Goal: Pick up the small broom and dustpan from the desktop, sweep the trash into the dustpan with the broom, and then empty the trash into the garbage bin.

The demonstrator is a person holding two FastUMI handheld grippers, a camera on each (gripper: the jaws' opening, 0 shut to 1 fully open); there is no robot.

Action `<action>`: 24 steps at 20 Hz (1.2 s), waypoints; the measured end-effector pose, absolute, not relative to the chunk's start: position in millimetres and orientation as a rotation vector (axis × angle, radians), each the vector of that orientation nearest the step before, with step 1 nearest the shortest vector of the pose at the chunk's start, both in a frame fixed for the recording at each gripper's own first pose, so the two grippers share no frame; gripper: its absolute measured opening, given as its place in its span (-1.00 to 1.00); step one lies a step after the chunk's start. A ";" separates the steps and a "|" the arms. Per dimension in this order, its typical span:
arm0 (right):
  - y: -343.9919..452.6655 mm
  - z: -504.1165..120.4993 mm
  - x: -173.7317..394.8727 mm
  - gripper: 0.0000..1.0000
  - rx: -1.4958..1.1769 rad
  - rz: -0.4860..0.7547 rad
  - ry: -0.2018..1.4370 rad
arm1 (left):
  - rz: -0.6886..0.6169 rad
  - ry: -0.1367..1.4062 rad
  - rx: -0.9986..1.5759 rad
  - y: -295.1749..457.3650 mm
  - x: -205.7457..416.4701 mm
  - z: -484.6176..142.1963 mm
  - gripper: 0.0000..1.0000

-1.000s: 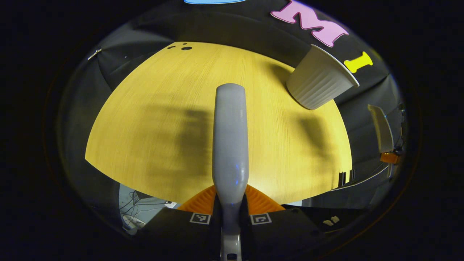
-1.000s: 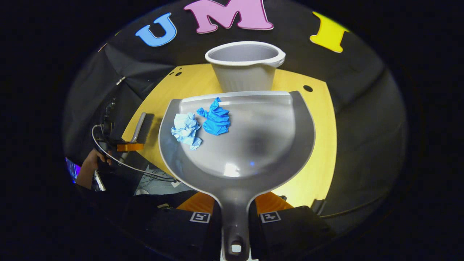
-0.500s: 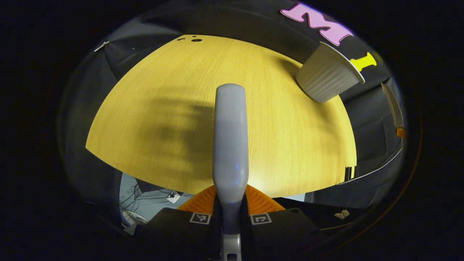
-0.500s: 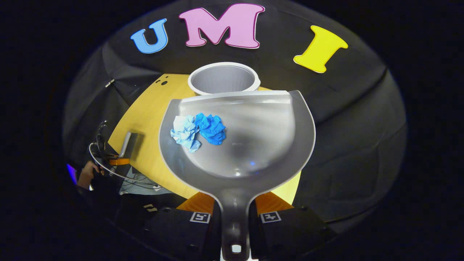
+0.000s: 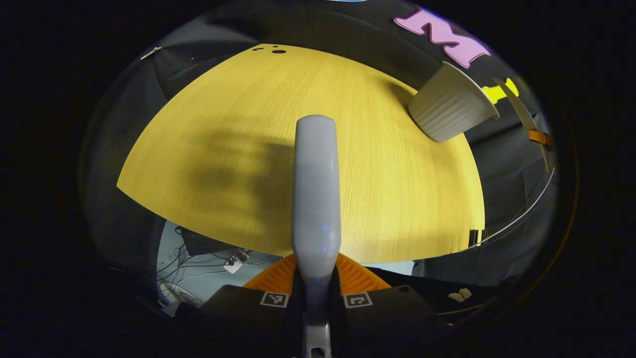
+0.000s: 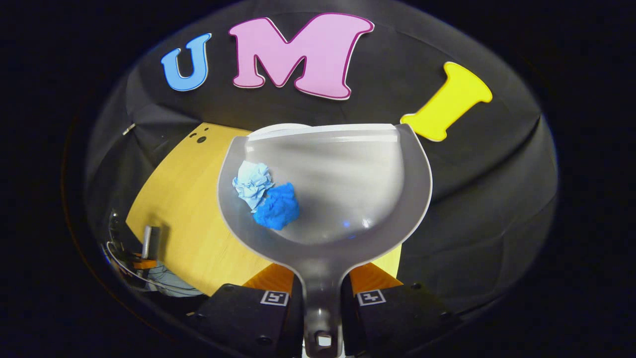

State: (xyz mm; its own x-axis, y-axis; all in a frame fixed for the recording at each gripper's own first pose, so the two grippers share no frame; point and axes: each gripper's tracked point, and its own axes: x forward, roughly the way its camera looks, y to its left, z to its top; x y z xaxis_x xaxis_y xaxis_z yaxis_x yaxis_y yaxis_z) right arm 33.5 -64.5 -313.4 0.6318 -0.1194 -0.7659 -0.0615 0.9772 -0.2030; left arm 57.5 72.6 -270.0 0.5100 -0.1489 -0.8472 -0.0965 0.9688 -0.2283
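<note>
R gripper (image 6: pixel 322 298) clamped on dustpan (image 6: pixel 348 209) handle; pan held above tabletop (image 6: pixel 184 209), w/ pale blue wad (image 6: pixel 252 183) touching dark blue wad (image 6: pixel 276 214) at its left side. Front lip covers most of bin (image 5: pixel 449 109); probably its rim peeking just past lip. L gripper (image 5: pixel 316 298) clamped on broom (image 5: pixel 316 189) handle, over tabletop's near edge; bare wood ahead, bin near far-right edge.

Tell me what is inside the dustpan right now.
Two crumpled paper balls lie in the dustpan, left of its middle: a light blue ball and a darker blue ball, touching. The pan's front edge covers most of the bin behind it.
</note>
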 end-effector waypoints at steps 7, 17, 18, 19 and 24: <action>-68.0 -299.3 32.3 -0.31 -0.384 -0.099 0.855 | 0.000 0.980 -0.224 106.2 69.6 -236.7 -0.55; -76.0 -281.3 41.8 -0.31 -0.713 -0.170 0.727 | 0.002 0.959 -0.251 110.5 65.2 -226.6 -0.49; -75.9 -279.4 41.8 -0.31 -0.789 -0.176 0.705 | -0.006 0.964 -0.252 111.5 66.2 -227.5 -0.43; -74.3 -277.5 43.1 -0.31 -0.855 -0.179 0.688 | -0.012 0.967 -0.244 110.8 70.1 -229.4 -0.43; -67.4 -276.6 43.9 -0.31 -1.112 -0.168 0.628 | -0.031 0.960 -0.213 102.8 84.6 -228.4 -0.55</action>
